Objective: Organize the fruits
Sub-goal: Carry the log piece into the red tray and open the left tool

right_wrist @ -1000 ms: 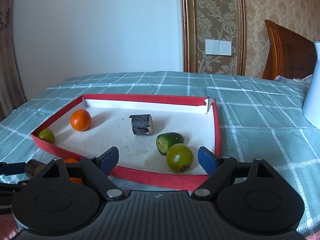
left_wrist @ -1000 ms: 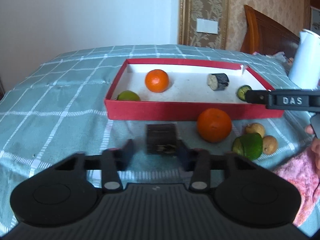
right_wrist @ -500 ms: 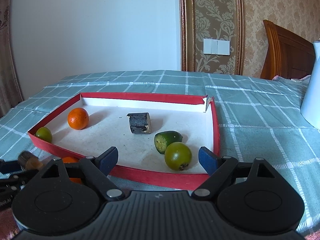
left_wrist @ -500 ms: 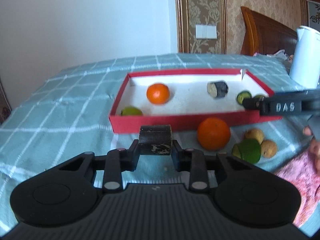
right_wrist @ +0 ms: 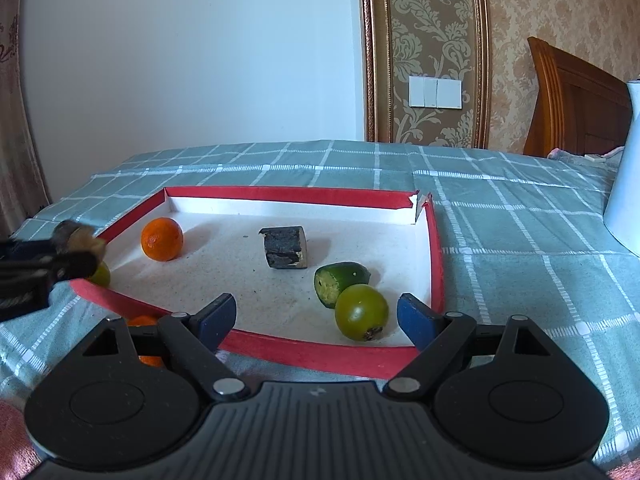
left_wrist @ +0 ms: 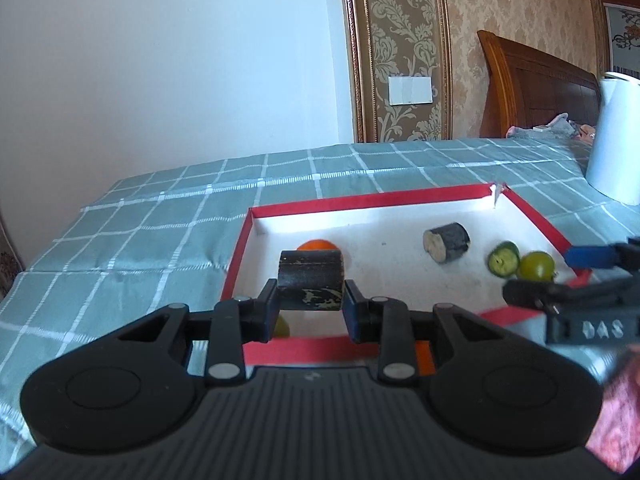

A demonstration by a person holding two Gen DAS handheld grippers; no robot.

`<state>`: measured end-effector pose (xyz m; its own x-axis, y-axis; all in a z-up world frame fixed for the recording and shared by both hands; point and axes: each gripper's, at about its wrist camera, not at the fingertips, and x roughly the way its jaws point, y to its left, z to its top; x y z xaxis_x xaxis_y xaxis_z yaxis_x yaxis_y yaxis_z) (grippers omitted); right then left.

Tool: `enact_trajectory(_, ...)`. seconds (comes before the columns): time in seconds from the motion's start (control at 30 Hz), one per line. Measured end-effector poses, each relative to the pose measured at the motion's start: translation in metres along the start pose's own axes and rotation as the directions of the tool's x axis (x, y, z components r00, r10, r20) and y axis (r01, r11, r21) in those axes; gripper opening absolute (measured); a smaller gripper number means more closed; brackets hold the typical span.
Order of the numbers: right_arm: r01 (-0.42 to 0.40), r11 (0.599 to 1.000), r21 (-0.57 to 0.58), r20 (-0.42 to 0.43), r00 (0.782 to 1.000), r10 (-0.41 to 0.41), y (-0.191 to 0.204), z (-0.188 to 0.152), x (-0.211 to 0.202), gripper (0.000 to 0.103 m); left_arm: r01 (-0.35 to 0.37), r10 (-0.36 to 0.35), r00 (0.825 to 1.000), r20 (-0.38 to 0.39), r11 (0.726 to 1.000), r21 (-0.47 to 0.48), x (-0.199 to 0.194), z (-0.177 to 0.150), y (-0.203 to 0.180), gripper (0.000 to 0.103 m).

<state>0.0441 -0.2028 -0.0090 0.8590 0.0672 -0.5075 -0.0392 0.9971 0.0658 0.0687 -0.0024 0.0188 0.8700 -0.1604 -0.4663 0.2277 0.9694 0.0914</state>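
Observation:
My left gripper (left_wrist: 310,303) is shut on a dark cylindrical fruit piece (left_wrist: 311,279) and holds it above the near-left edge of the red tray (left_wrist: 360,201). In the right wrist view it enters at the left (right_wrist: 78,246). The tray (right_wrist: 436,256) holds an orange (right_wrist: 162,239), a second dark piece (right_wrist: 285,247), a cut green piece (right_wrist: 340,279), a round green fruit (right_wrist: 361,312) and a small green fruit (right_wrist: 100,275). My right gripper (right_wrist: 316,318) is open and empty over the tray's near edge.
A teal checked cloth (right_wrist: 520,220) covers the table. A white kettle (left_wrist: 618,140) stands at the far right. Another orange (right_wrist: 146,340) lies outside the tray's near side, partly hidden. A pink cloth (left_wrist: 616,408) is at the near right.
My left gripper closed on the dark piece on the cloth, lifted it and carried it forward over the tray's near edge. My right gripper stayed open and barely moved.

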Motion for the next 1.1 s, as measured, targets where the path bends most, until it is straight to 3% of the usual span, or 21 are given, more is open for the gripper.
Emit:
enact_trajectory(0.4, -0.012, 1.0, -0.002, -0.011, 1.0, 0.012, 0.002, 0.001, 0.002, 0.088, 0.049, -0.052, 0.996, -0.07, 0.998, -0.041, 0.049, 0.008, 0.002, 0.03)
enact_trajectory(0.6, -0.018, 1.0, -0.002, -0.014, 1.0, 0.018, 0.004, 0.0, 0.002, 0.088, 0.064, -0.066, 0.996, -0.064, 0.997, -0.036, 0.055, 0.01, 0.0, 0.03)
enact_trajectory(0.83, -0.016, 1.0, 0.0, -0.017, 1.0, 0.016, 0.004, 0.001, 0.002, 0.092, 0.037, -0.039, 0.996, -0.084, 0.999, -0.022, 0.068, 0.013, -0.001, 0.03)
enact_trajectory(1.1, -0.017, 1.0, 0.003, -0.018, 1.0, 0.017, 0.004, 0.0, 0.003, 0.092, 0.029, -0.038, 0.992, -0.122, 0.997, -0.068, 0.078, 0.01, 0.012, 0.03)
